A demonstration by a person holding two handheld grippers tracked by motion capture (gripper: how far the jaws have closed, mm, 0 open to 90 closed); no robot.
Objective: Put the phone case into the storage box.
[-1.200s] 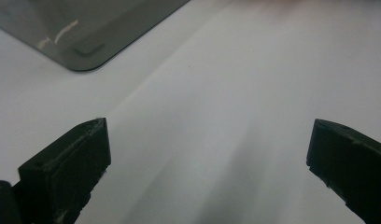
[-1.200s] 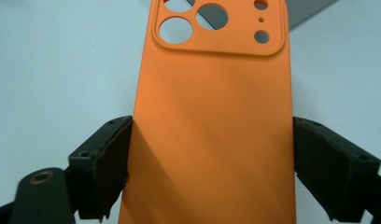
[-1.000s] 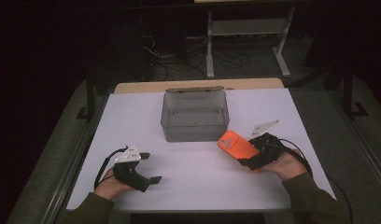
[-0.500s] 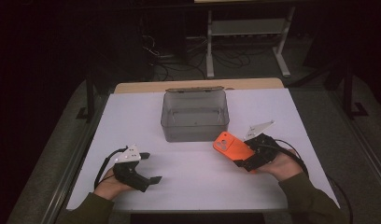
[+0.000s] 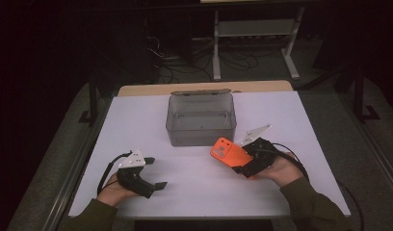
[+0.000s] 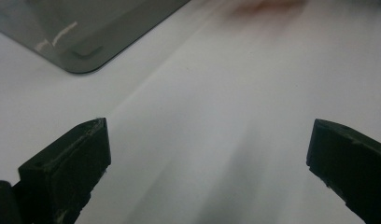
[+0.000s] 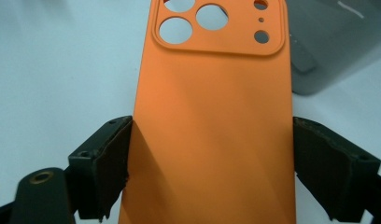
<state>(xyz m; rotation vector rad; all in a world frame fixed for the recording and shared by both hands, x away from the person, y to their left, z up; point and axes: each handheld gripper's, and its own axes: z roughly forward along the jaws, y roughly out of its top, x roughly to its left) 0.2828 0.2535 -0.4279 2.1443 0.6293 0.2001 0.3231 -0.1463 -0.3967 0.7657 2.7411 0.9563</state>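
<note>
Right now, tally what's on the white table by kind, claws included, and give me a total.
Orange phone case, held in the right claw: 1
Clear grey box: 1
Claws, counting the left claw: 2
Total: 4

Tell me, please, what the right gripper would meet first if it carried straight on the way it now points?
Probably the grey bin: the right gripper, shut on the orange phone case, points toward the bin's near right corner, so the case's camera end would likely touch first.
</note>
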